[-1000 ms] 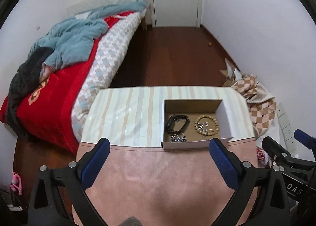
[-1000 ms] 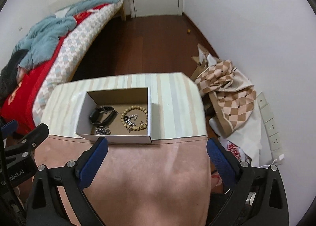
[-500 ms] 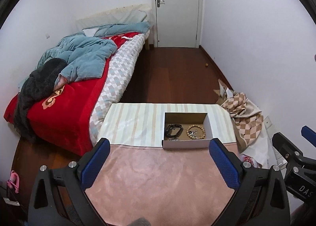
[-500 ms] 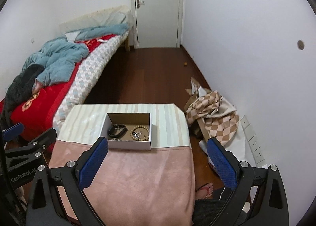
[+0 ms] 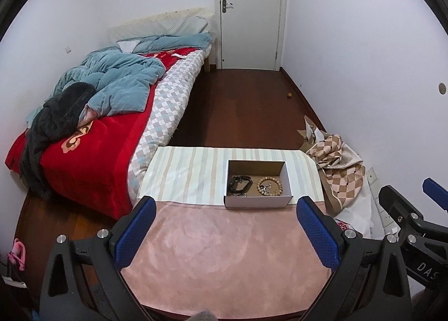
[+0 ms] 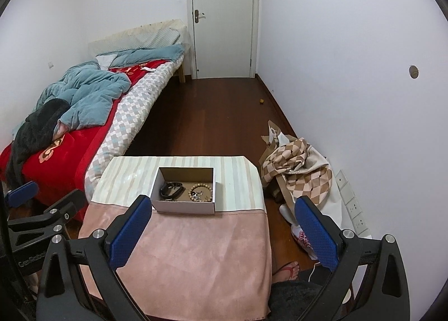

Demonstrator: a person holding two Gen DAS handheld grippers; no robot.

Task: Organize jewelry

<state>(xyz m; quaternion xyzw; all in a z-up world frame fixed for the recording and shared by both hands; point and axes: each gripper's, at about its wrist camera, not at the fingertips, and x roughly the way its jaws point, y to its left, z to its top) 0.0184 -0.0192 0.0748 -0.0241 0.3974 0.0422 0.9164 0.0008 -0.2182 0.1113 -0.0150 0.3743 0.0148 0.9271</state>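
Left tongs (image 5: pixel 224 234) and right tongs (image 6: pixel 221 232): both spread wide, holding nothing, touching nothing, above near tabletop (image 5: pixel 224 251) edge. Jewelry box (image 5: pixel 257 200) mid-tabletop.

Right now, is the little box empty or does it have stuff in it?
Not empty. The open box holds a black band, wooden bead bracelet and something small and silvery.

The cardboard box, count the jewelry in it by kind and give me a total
In the cardboard box:
Black bracelet: 1
Wooden bead bracelet: 1
Small silver metal pieces: 1 cluster, too small to count singly
Total: 3
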